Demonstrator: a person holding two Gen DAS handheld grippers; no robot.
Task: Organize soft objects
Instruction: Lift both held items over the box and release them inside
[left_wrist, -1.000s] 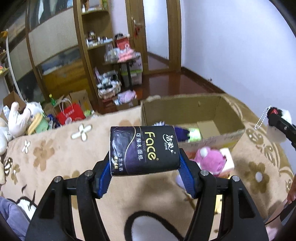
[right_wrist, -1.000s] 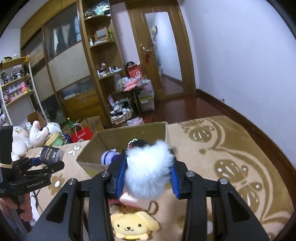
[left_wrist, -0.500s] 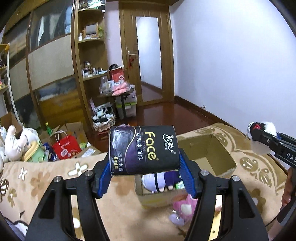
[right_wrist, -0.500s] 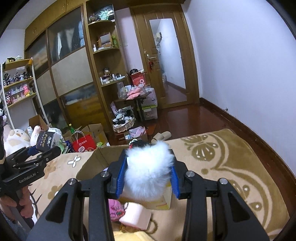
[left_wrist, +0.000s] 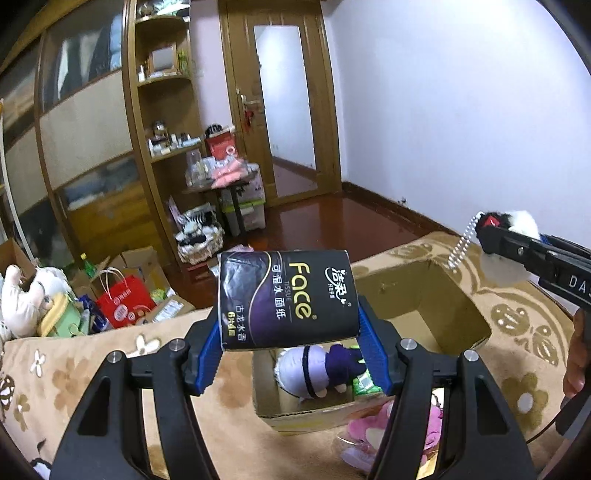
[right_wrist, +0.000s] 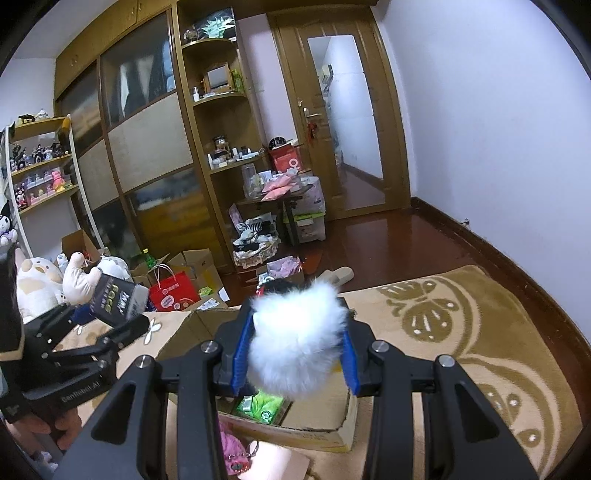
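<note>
The left gripper (left_wrist: 290, 341) clamps a tissue pack (left_wrist: 286, 299) above the box (left_wrist: 424, 295); the right gripper (right_wrist: 295, 350) squeezes a pompom (right_wrist: 295, 339) over it too. Released early, either may miss; the pompom's chain (left_wrist: 460, 245) may snag the rim.

1. Home, prob. a bedroom: wooden wardrobe w/ corner shelves (right_wrist: 218, 99), panelled door (right_wrist: 343, 122).
2. Patterned beige blanket (right_wrist: 461, 325) underfoot.
3. Plush toys (right_wrist: 40, 280), red gift bag (right_wrist: 171, 291), misc. boxes on wood floor (right_wrist: 388, 240).
</note>
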